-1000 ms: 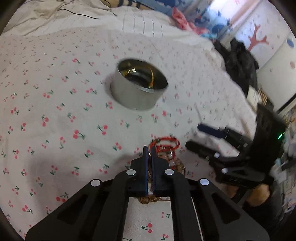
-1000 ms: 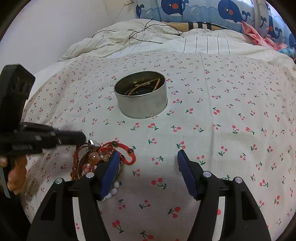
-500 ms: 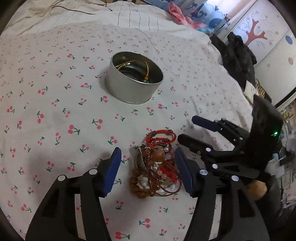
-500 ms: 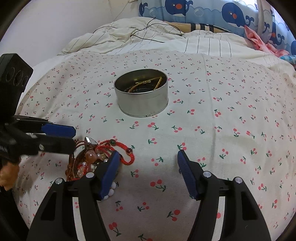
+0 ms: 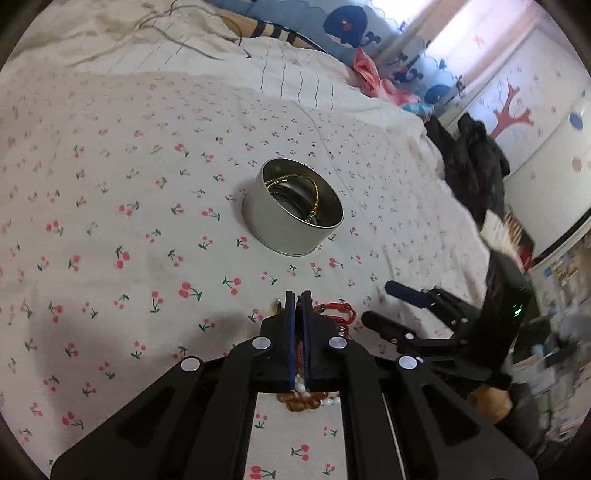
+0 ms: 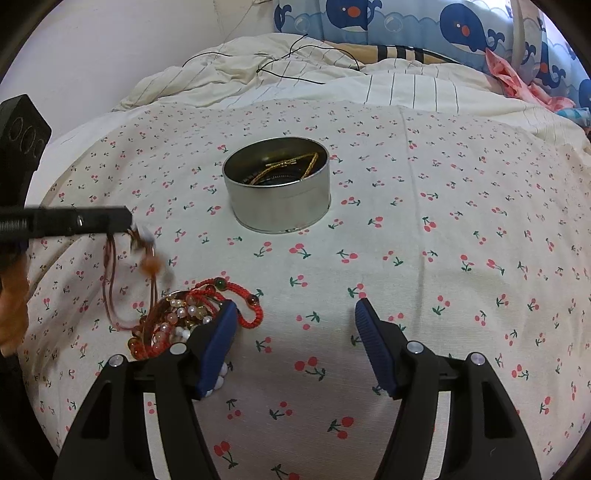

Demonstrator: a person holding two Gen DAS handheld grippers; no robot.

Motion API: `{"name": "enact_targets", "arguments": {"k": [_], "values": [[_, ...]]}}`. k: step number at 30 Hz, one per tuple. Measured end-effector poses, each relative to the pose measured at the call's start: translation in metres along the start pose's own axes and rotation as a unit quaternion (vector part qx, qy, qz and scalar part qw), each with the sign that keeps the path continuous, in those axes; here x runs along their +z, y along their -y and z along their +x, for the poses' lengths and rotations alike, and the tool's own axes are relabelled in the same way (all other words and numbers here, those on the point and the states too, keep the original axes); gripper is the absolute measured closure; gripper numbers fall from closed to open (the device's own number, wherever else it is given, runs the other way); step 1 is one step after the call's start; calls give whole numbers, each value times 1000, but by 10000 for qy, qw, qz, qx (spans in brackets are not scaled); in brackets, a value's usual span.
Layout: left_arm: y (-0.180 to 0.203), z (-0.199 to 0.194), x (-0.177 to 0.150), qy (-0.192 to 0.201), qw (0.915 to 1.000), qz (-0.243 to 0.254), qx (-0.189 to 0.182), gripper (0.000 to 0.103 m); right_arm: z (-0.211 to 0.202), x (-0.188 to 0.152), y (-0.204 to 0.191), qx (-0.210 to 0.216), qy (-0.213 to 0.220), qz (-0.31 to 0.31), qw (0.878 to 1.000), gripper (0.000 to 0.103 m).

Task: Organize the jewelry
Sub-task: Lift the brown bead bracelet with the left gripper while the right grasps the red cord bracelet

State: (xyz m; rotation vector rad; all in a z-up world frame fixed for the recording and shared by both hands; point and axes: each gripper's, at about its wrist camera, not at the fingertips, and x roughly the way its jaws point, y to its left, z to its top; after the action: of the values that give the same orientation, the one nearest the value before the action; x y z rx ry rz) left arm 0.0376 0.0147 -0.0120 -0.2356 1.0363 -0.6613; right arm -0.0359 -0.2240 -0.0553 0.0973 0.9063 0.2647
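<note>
1. Left gripper (image 5: 298, 295): pads pressed together, clamped on a brown cord bracelet (image 6: 110, 273) with pale and amber beads; seen in right view as a dark bar (image 6: 125, 221) with the bracelet dangling below its tip, blurred, lower end trailing into the pile.
2. Right gripper (image 6: 295, 314): fingers spread wide, nothing between them, only cloth underneath; left pad (image 6: 218, 339) right up against the jewelry pile, touching or just over it, cannot tell which.
3. Jewelry pile (image 6: 177, 321): tangled bead bracelets, pearl-white and pink-orange beads, plus a red braided cord (image 6: 247, 317) with green and dark beads; lying on the sheet in front of the tin, at lower left in right view.
4. Round metal tin (image 6: 279, 206): open, upright, well beyond the pile, centre of bed; gold chain (image 6: 291, 164) and dark pieces inside.
5. Cherry-print sheet (image 6: 461, 240) under everything; striped cream duvet (image 6: 406, 88) and whale-print pillow (image 6: 461, 22) behind.
</note>
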Motion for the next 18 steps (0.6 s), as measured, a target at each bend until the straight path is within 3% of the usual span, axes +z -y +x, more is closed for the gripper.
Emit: {"name": "enact_targets", "arguments": {"k": [4, 8, 13, 18], "values": [[1, -5, 4, 193, 9997, -42, 147, 100, 1, 0, 0, 12, 22, 10, 10000, 38], [-13, -7, 7, 358, 9960, -312, 752, 100, 5, 2, -4, -63, 10, -83, 9999, 38], [-21, 1, 7, 155, 9941, -369, 1009, 100, 20, 2, -20, -504, -106, -557, 9971, 38], [-21, 12, 6, -42, 9924, -355, 1180, 99, 21, 2, -9, -1131, -42, -403, 9928, 37]]}}
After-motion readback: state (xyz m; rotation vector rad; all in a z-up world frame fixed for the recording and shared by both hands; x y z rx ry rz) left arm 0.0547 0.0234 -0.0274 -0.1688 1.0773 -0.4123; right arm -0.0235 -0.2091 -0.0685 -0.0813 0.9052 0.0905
